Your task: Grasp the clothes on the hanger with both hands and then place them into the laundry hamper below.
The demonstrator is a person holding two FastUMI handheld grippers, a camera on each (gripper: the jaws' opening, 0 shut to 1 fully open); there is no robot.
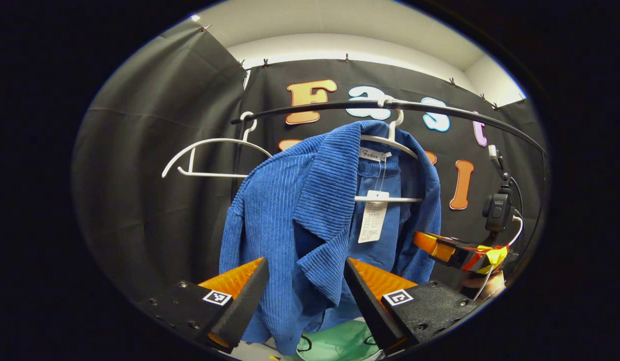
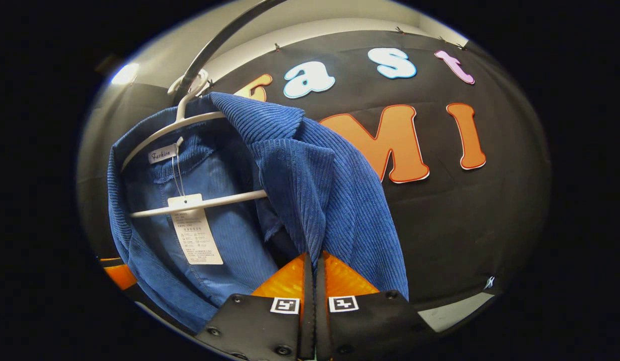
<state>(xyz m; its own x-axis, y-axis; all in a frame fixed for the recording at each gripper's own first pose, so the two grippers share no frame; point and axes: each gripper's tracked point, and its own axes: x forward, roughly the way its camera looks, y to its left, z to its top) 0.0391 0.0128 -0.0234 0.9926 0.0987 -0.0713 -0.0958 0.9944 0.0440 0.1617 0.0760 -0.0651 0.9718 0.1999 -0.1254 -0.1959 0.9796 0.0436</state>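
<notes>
The blue jacket [image 1: 310, 210] hangs on a white hanger [image 1: 390, 143] from the black rail [image 1: 440, 109], front open, with a paper tag [image 1: 373, 216] dangling inside. The right gripper [image 2: 310, 265] has its fingers pressed together on the front edge of the jacket, pinching the ribbed cloth so that side is secured first. The left gripper [image 1: 305, 281] stands wide apart with the other lapel hanging between its fingers, neither one touching the cloth as far as I can tell; it looks lined up to close on that side. Taking both fronts should let the jacket come off the hanger evenly. Below, a pale green rim [image 1: 340, 346] shows, likely the hamper. An empty hanger [image 1: 214, 158] hangs further along the rail
</notes>
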